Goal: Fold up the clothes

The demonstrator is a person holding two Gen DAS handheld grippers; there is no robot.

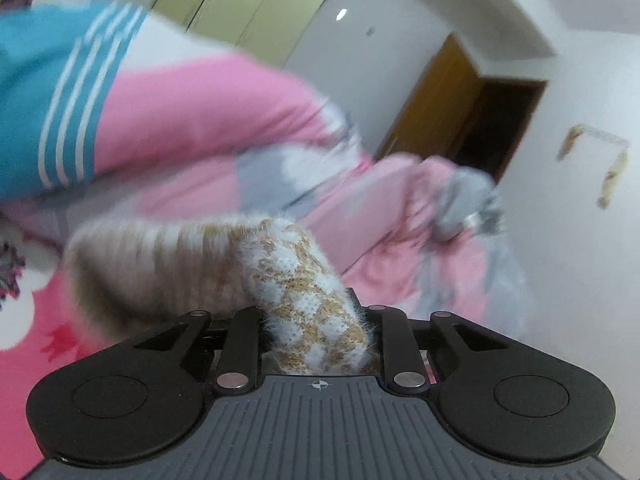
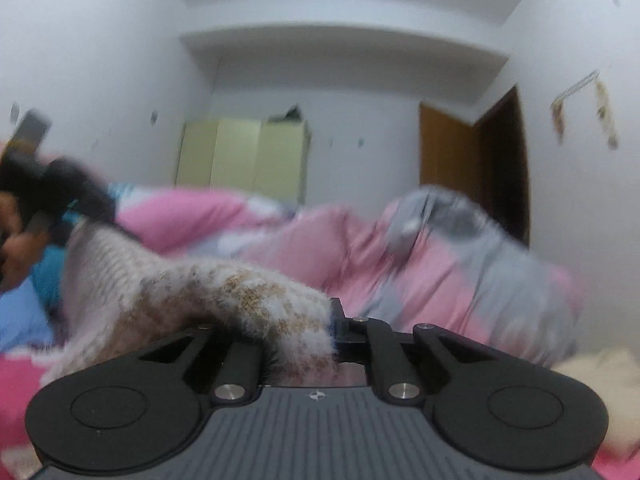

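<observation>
A fuzzy knit garment (image 1: 304, 300) in tan and white checks is bunched between the jaws of my left gripper (image 1: 320, 320), which is shut on it. The same fuzzy garment (image 2: 256, 300) runs across the right wrist view, and my right gripper (image 2: 304, 332) is shut on its other end. The cloth stretches leftward from the right gripper up to the other gripper (image 2: 60, 192), held in a person's hand (image 2: 16, 256) at the far left. The garment hangs lifted above the bed. Both views are blurred by motion.
A pink and grey quilt (image 1: 360, 208) lies heaped behind the garment. A blue cloth with white stripes (image 1: 52, 92) sits at the upper left. Green wardrobe doors (image 2: 244, 156) and a brown door (image 2: 448, 148) stand against white walls. A cream fluffy item (image 2: 600, 392) lies at the right.
</observation>
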